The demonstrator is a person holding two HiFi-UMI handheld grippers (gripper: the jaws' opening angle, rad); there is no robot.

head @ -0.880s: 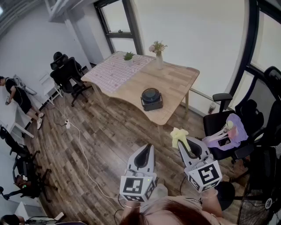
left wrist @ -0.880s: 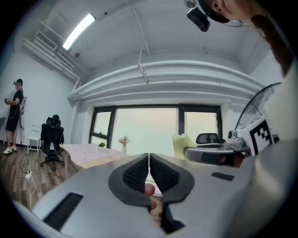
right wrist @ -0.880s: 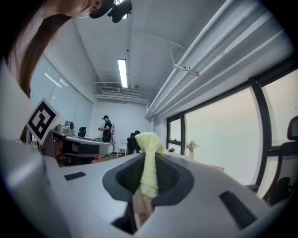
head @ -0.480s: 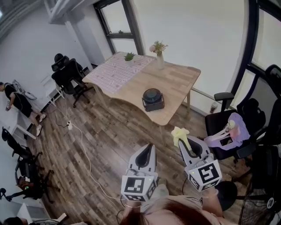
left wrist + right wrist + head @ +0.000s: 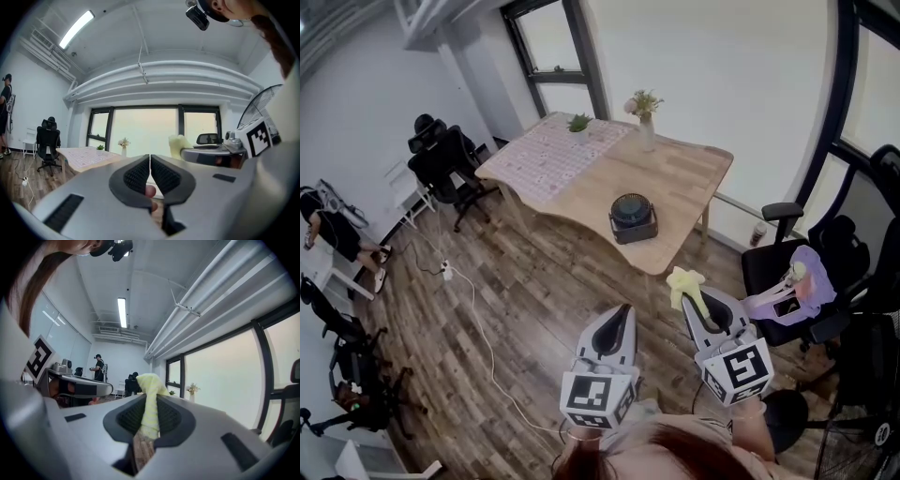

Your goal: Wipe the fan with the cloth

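The right hand-held gripper (image 5: 697,306) pinches the cloth (image 5: 682,283), the left hand-held gripper (image 5: 623,311) is closed and empty; walk close to the fan (image 5: 632,216) at 12 o'clock.

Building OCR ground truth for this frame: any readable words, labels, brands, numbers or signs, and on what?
None readable in any view.
Marker cubes on the left claw and right claw: black-and-white square patterns, no letters or digits.
Fan: any label too small to tell.
Table cover: print too small to read.
Cloth: no print seen.
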